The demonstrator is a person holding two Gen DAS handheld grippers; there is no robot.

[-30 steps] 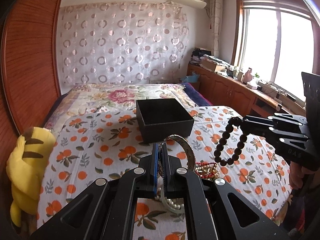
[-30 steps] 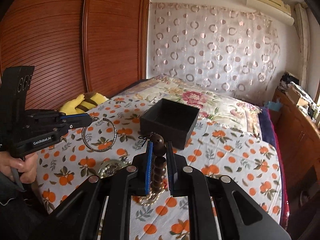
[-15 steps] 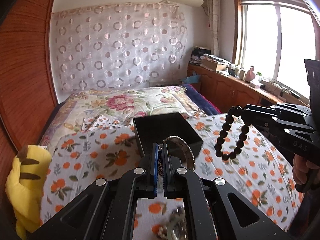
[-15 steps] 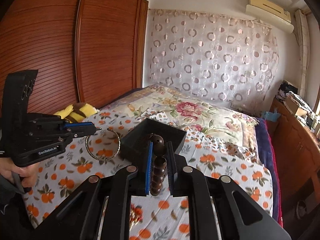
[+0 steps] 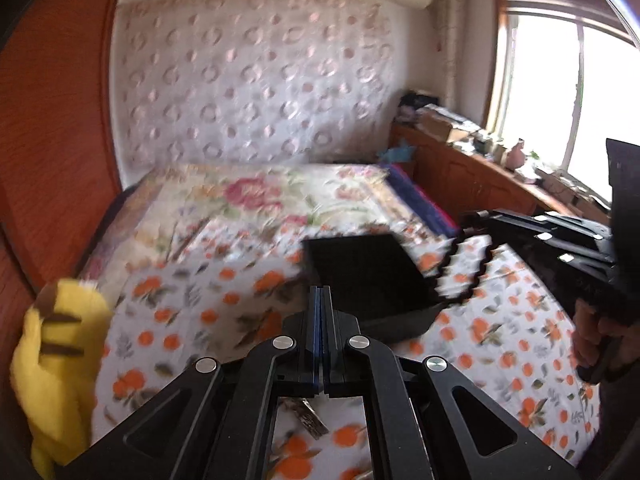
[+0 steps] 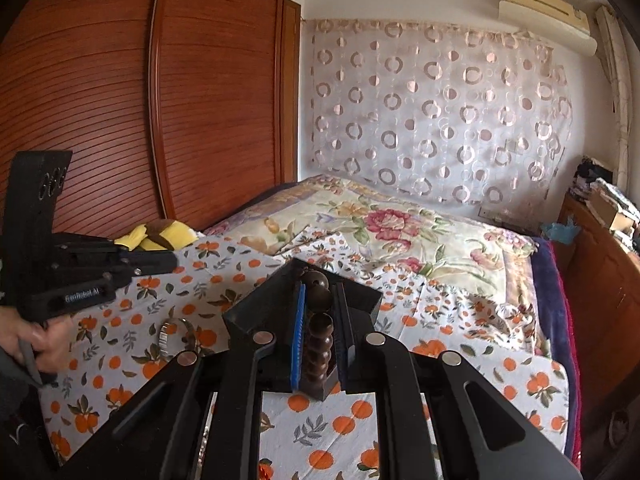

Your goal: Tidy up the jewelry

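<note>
Right tongs (image 6: pixel 320 320) clamped on a dark bead bracelet (image 6: pixel 318 344) above the black box (image 6: pixel 256 312) on the bed (image 6: pixel 400 412), left tongs (image 5: pixel 321 300) closed with nothing visible between them, bangle (image 6: pixel 172 334) lying on the bed just left of the box

The black square box (image 6: pixel 256 312) sits open-topped on the orange-print bedspread (image 6: pixel 400 412), near the middle of the bed. The dark brown wooden bead bracelet (image 6: pixel 318 344) hangs above the box as a loop, its largest bead uppermost; in the left wrist view the loop (image 5: pixel 466 268) is motion-blurred just beside the box's right wall (image 5: pixel 368 276). The silver metal bangle (image 6: pixel 176 334) lies on the bedspread just left of the box, tilted on edge.
</note>
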